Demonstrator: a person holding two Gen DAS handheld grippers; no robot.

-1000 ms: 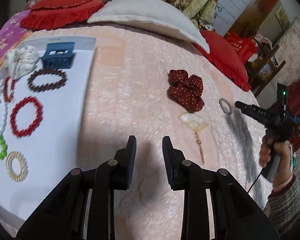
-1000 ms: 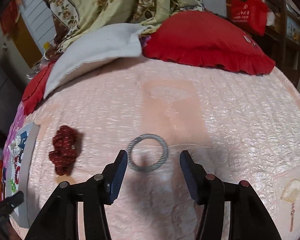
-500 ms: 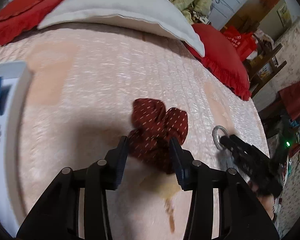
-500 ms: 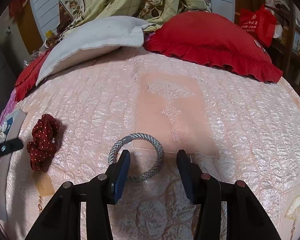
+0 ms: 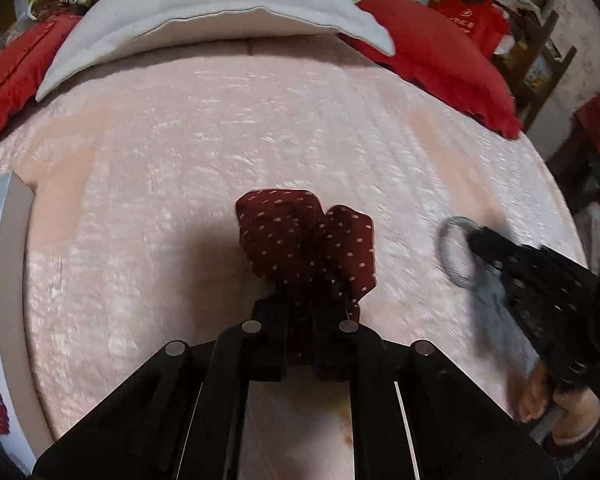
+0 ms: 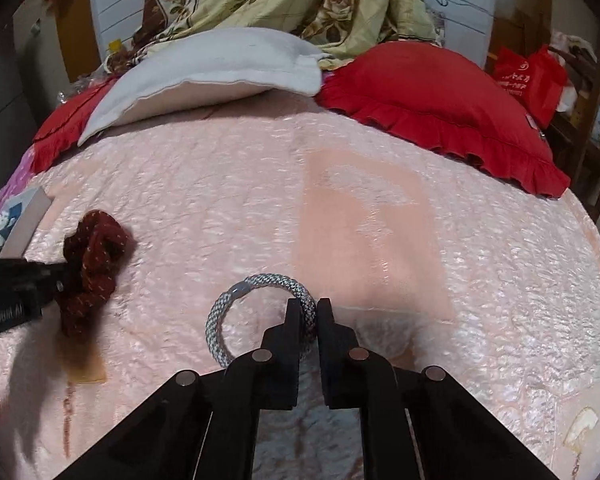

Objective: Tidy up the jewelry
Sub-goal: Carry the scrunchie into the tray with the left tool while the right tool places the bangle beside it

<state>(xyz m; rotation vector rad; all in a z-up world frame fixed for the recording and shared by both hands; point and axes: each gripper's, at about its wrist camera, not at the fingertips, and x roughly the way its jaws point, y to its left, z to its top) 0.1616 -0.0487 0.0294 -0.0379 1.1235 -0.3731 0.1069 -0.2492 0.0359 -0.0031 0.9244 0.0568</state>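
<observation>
Scrunchie (image 5: 308, 240), one, dark red, on pink bedspread (image 5: 220, 140), pinched by closed left gripper (image 5: 302, 344), one grey bracelet (image 6: 260, 304) clamped in right gripper (image 6: 309, 316), both held low, level.

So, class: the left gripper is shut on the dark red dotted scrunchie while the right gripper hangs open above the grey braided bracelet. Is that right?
Not quite. The right gripper is not open: in the right wrist view its fingers are shut on the rim of the grey braided bracelet. The rest holds: the left gripper is shut on the dark red dotted scrunchie.
</observation>
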